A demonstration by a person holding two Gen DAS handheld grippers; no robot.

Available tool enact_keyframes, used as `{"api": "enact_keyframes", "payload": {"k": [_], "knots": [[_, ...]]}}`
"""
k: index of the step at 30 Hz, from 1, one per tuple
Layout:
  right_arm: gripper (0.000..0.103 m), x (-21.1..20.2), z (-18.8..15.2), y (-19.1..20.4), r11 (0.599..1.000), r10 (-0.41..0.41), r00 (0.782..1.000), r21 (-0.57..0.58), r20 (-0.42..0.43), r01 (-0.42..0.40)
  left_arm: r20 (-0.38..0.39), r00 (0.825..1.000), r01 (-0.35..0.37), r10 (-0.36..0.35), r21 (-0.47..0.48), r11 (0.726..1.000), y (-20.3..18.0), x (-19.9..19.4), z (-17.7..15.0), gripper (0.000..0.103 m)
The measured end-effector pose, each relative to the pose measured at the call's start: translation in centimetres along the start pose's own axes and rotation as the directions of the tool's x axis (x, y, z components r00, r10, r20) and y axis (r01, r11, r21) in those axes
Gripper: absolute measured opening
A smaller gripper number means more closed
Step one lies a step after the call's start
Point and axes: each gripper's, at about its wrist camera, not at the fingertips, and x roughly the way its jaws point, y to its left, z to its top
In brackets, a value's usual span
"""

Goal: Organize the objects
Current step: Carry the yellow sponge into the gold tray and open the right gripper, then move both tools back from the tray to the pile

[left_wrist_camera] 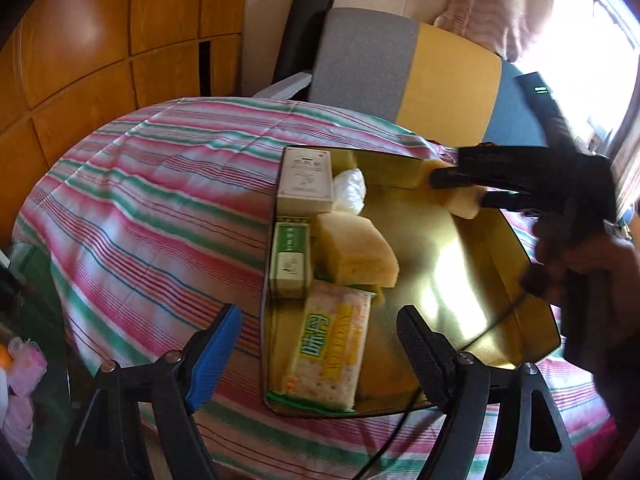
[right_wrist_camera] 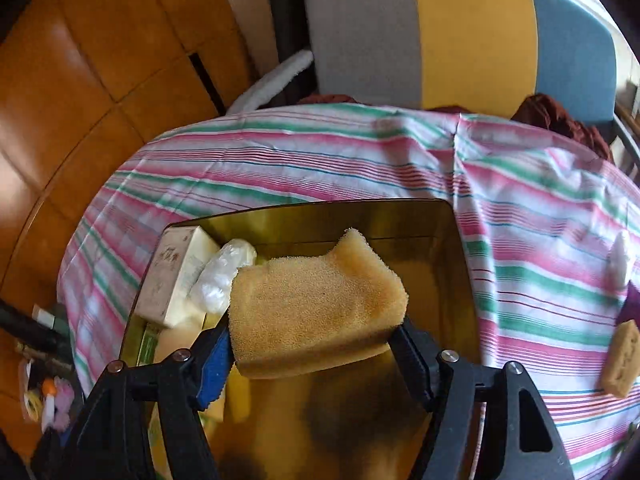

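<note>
Right gripper (right_wrist_camera: 316,354) fingers pinching yellow sponge (right_wrist_camera: 316,312), mid-frame, hanging over gold tray (right_wrist_camera: 460,264). Sponge looking soft, light, squishy; holding by side edges seems best. Left gripper (left_wrist_camera: 316,356) fingers spread, holding nothing, lower frame above cracker pack (left_wrist_camera: 328,344).

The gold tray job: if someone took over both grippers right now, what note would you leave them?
Right gripper: shut on a yellow sponge, held above the gold tray.
Left gripper: open, empty, over the tray's near edge.
In the tray: two boxes, a plastic wad, another sponge, a cracker pack.
Left: lower and release the held sponge. A brown block and a white thing lie out on the striped cloth.
</note>
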Motion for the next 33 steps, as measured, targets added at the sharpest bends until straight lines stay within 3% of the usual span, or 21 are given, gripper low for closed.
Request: {"api": "enact_keyframes", "payload": {"k": [5,8,12,25,33], "knots": [[0.079,3.5,1.4,1.2,0.999,0.027,0.998,0.027,-0.061,-0.025,-0.006,1.0,-0.007,0.007,-0.024,1.0,1.0,0.2,0.0,0.081],[0.085,3.2,1.4,1.1,0.998,0.054,0.997,0.016,-0.048,-0.053,-0.011,1.0,-0.011,0.011,-0.035,0.999,1.4,0.4,-0.1,0.081],[0.086,2.7,1.6,0.6,0.997,0.073,0.996,0.034,-0.044,-0.072,-0.02,1.0,-0.013,0.012,-0.036,0.999,1.4,0.7,-0.1,0.081],[0.086,-4.6,-2.6,-1.7,0.998,0.064,0.996,-0.029,0.068,-0.063,0.012,1.0,-0.011,0.011,-0.01,1.0,0.3,-0.4,-0.1,0.081],[0.086,-8.7,-6.7,-4.9,0.996,0.011,0.995,-0.086,0.099,-0.002,0.029,1.0,-0.012,0.011,0.04,0.999,-1.3,-1.4,-0.3,0.083]]}}
